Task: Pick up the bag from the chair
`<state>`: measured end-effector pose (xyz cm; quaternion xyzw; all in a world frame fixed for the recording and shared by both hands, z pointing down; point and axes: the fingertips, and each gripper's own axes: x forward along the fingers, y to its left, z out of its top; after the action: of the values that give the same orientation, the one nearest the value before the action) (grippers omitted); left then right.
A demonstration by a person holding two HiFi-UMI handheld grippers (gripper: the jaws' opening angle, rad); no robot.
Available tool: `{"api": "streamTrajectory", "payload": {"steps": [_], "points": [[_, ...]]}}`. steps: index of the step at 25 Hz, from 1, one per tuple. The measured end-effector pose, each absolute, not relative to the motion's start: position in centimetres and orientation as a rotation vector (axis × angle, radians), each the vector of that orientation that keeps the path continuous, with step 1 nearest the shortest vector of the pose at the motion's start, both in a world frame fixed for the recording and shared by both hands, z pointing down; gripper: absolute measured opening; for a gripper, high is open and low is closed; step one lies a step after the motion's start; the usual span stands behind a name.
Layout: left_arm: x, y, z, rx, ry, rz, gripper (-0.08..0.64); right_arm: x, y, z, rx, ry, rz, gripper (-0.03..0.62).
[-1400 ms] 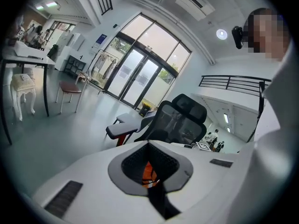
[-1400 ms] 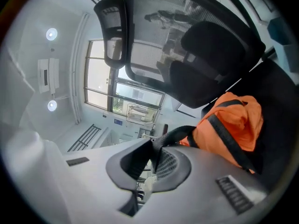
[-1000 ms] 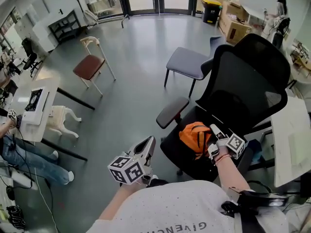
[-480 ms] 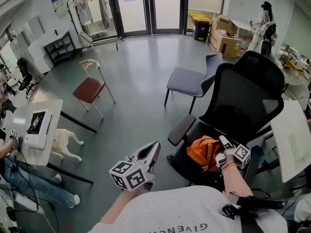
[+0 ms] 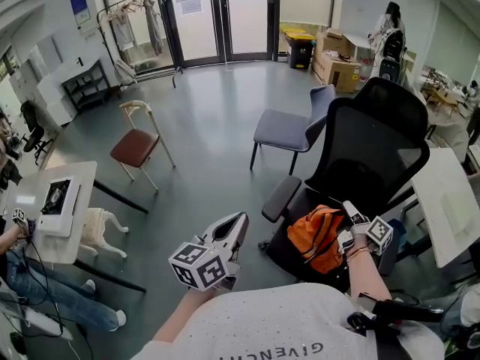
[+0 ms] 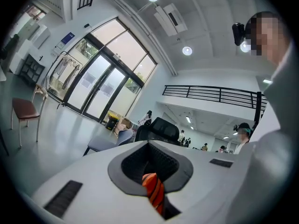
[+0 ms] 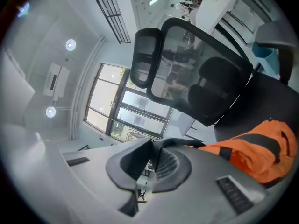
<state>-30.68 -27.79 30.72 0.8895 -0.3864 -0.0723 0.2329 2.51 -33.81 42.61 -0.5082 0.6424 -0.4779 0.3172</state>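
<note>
One bag (image 5: 319,237) over one black chair (image 5: 375,137), higher than before. Right hand-held gripper (image 5: 348,208) clamped on bag's strap, left hand-held gripper (image 5: 235,223) closed on orange strip (image 6: 153,192).

bag (image 5: 319,235): orange woven cloth, kinda shiny, black webbing strap (image 7: 180,142) | chair (image 5: 375,141): black see-through mesh back, matt | floor (image 5: 210,126): smooth grey, pretty glossy | right gripper (image 7: 152,146): matt grey plastic, ribbed dark jaws

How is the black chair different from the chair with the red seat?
The black chair has a tall dark back; the red-seat chair has a low pale one. The black chair has an orange bag at its seat; the red-seat chair holds nothing. Both stand upright.
</note>
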Motion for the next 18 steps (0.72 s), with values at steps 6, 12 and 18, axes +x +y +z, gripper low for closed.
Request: {"api": "streamTrajectory", "payload": {"steps": [6,12,18], "points": [[-29.9,-27.3,29.7,2.488,-1.048,-0.213,0.002,0.2,-32.9,38.8,-1.269,1.776,-1.220,-0.003],[-29.8,-26.4,28.9,2.505,-1.021,-0.244,0.002,-2.7,-31.4,34.2,-1.168,1.865,-1.169,-0.005],[-29.7,-26.4,27.8,2.539,-0.980,-0.255,0.002,-5.7,-30.2,28.4,-1.067,1.977,-1.039,-0.003]]}}
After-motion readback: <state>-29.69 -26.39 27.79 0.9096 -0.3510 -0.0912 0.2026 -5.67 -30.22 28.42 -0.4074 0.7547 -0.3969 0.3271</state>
